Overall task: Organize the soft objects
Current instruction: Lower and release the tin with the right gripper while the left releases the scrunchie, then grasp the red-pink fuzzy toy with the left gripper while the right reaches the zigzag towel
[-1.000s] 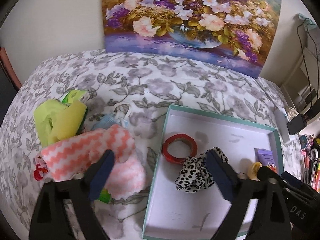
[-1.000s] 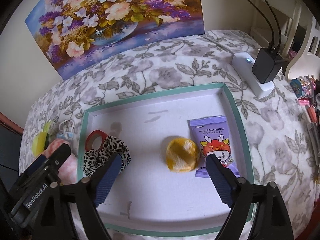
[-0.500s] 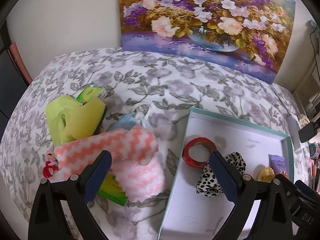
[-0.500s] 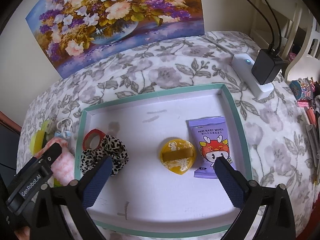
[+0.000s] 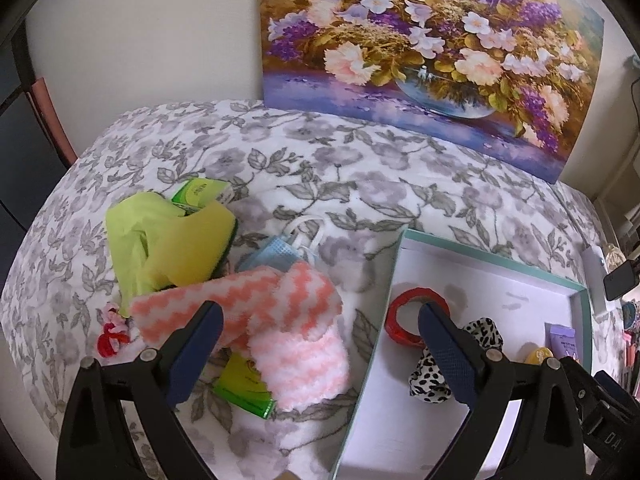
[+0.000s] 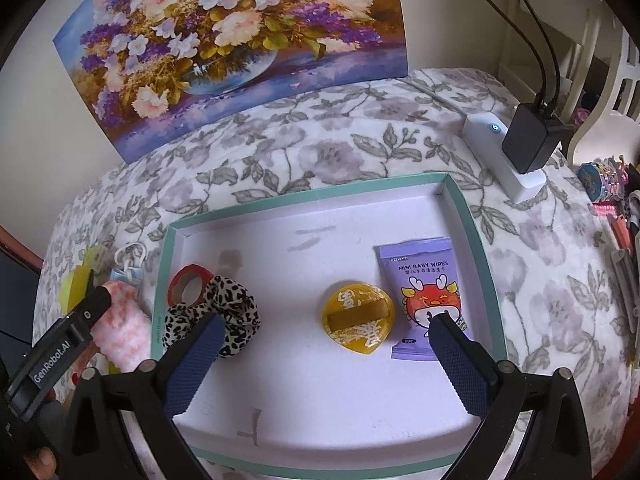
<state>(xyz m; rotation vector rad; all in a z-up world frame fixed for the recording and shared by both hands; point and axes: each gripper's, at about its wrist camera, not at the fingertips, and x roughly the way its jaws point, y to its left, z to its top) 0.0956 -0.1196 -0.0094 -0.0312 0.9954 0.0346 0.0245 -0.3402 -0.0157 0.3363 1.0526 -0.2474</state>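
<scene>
Overall, floral blanket (image 5: pixel 304 160) covers the surface; flower painting (image 6: pixel 240 40) leans against the wall behind. Teal-rimmed tray (image 6: pixel 468 216) sits on the blanket, holding leopard scrunchie (image 6: pixel 224 316), baby wipes pack (image 6: pixel 424 292), yellow round packet (image 6: pixel 358 320) and red tape roll (image 6: pixel 188 284). Left of the tray: pink zigzag cloth (image 5: pixel 288 320) lying over a green packet (image 5: pixel 244 388), yellow-green cloth (image 5: pixel 160 248), blue face mask (image 5: pixel 272 254). Left gripper (image 5: pixel 320 340) spread wide above cloth and tray edge, grasping nothing. Right gripper (image 6: pixel 324 350) jaws have just been opening, now released wide over the tray, the yellow packet beyond their tips.
</scene>
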